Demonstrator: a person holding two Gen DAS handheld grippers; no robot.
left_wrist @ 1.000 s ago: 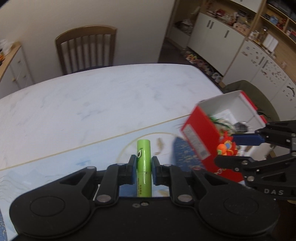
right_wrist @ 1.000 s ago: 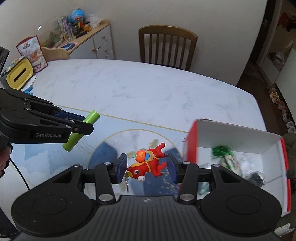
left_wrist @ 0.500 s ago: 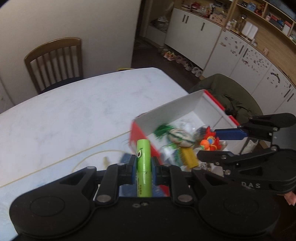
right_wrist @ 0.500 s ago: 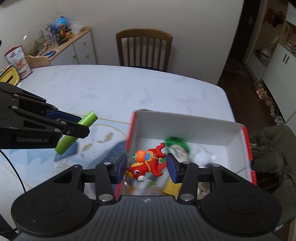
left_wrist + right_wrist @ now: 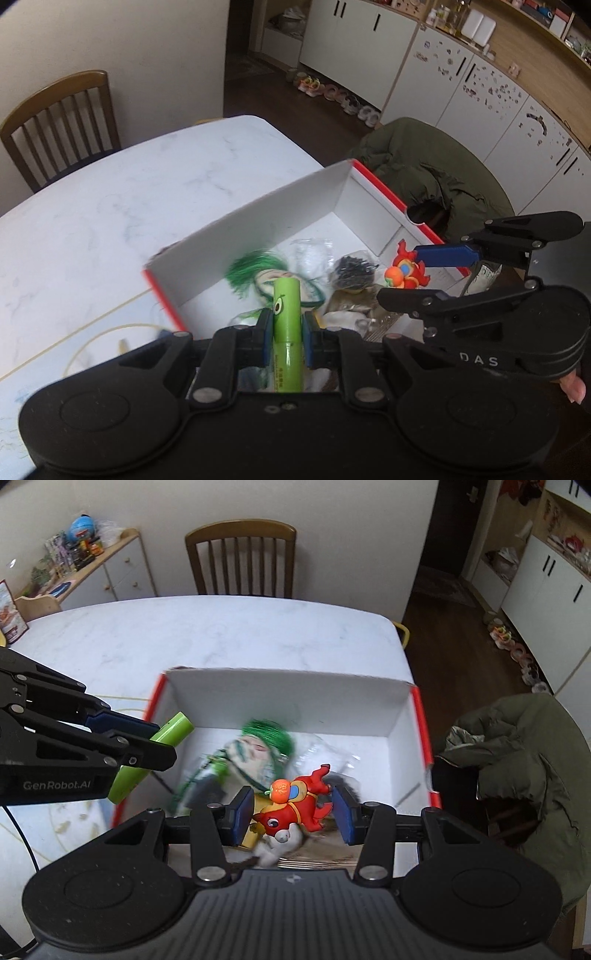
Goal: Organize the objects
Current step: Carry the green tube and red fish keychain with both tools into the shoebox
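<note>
Hovering over red-and-white box (image 5: pixel 288 692) on marble desk (image 5: pixel 207 627): left gripper (image 5: pixel 287 334) clamped on green tube (image 5: pixel 286 325); right gripper (image 5: pixel 293 814) pinching red toy (image 5: pixel 291 806). Green-haired doll (image 5: pixel 258 746) lying inside box.

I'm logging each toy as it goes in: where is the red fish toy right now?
The red fish toy sits clamped in the right tongs, held over the open red and white box, just above the green-haired doll.
</note>
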